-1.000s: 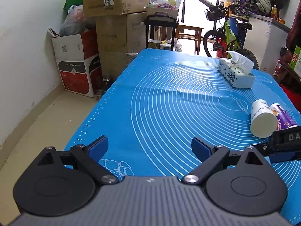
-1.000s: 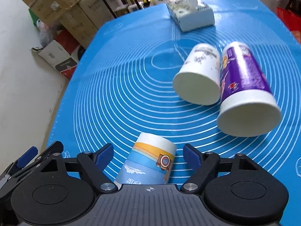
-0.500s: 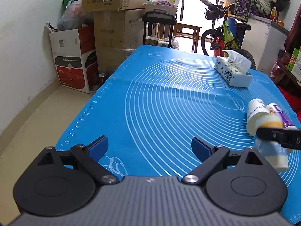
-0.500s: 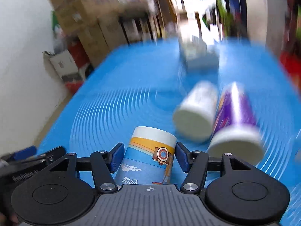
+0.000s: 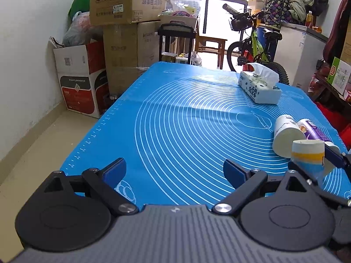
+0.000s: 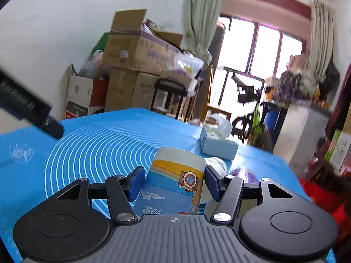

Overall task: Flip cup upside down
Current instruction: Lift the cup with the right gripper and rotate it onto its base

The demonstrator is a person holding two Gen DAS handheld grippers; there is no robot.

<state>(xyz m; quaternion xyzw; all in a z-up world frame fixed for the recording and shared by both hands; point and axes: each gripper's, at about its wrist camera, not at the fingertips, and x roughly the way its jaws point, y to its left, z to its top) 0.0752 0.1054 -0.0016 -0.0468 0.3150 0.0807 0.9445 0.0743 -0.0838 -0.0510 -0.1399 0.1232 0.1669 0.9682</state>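
Nearest in the right wrist view, the right gripper (image 6: 175, 179) is seen with its jaws pressed tight on both sides of the cup (image 6: 173, 182), a paper cup with blue, yellow and white bands. The cup is held up off the blue mat (image 6: 92, 144), with its closed white end pointing away from the camera. In the left wrist view the same cup (image 5: 308, 156) is seen at the near right, with its white end on top. The left gripper (image 5: 174, 171) is held low over the near edge of the tabletop, and its jaws are spread wide apart with nothing between them. A little farther on the right, a white cup (image 5: 285, 134) and a purple cup (image 5: 316, 131) are lying on their sides, touching each other. Farther back on the right, a tissue box (image 5: 258, 89) is set on the mat. Past the far end of the tabletop, cardboard boxes (image 5: 127, 6) are stacked on the left and a bicycle (image 5: 252, 43) is parked on the right.
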